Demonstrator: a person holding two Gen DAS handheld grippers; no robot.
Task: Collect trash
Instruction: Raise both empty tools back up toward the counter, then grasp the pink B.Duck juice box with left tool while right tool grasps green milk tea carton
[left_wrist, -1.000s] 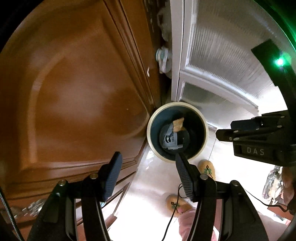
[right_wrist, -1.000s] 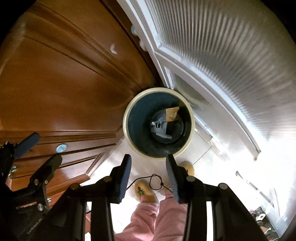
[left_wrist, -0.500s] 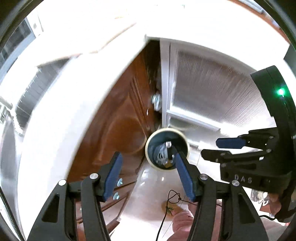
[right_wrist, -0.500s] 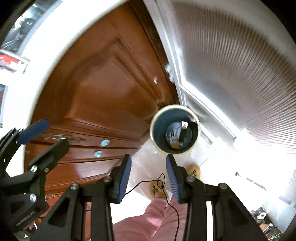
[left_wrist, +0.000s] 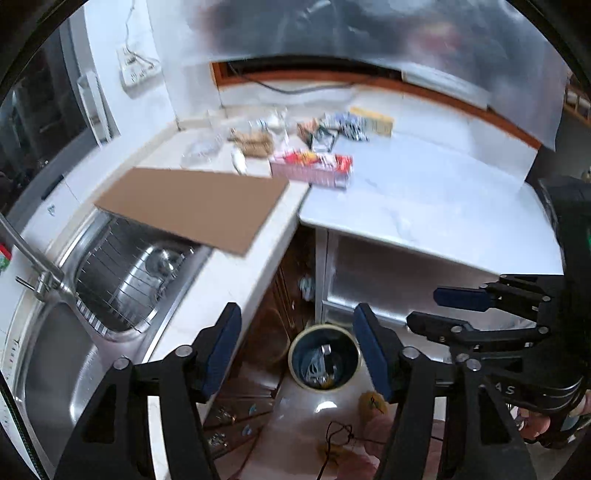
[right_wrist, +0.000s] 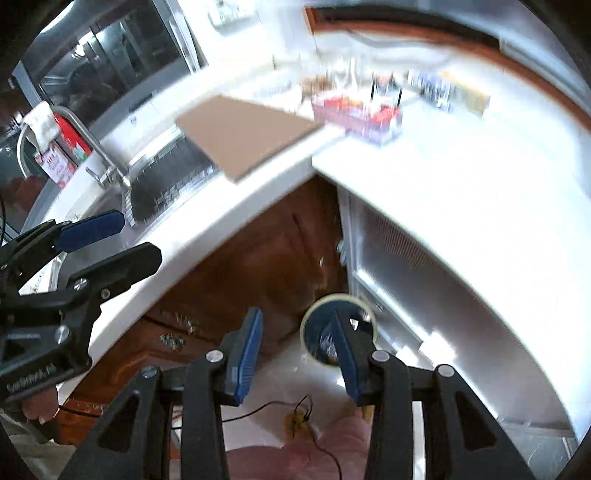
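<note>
The left gripper (left_wrist: 295, 354) has its jaws spread wide with nothing between them; they have just been opening further. The right gripper (right_wrist: 299, 350) holds its jaws partly apart, also empty. Both point steeply down over the floor.

Below them, on the pale floor, stands the bin (left_wrist: 324, 356), a round one with a cream rim and dark inside. It sits in the corner between the brown cabinet (right_wrist: 266, 258) and a white ribbed door (right_wrist: 424, 280). Trash (left_wrist: 317, 365) lies at its bottom: crumpled pale wrappers and a yellowish scrap. In the right wrist view the right finger partly covers the bin.

Near the bin are yellow slippers (left_wrist: 373, 402), a pink trouser leg (right_wrist: 295, 458) and a thin black cable (right_wrist: 266, 408).

Higher up, the white counter (left_wrist: 424, 199) carries more trash at its back: a pink-and-red packet (left_wrist: 312, 168), small wrappers (left_wrist: 347, 125) and a brown crumpled piece (left_wrist: 255, 142), all somewhat blurred. A cardboard sheet (left_wrist: 195, 206) lies half over the steel sink (left_wrist: 122, 273), beside the tap (left_wrist: 33, 258).
</note>
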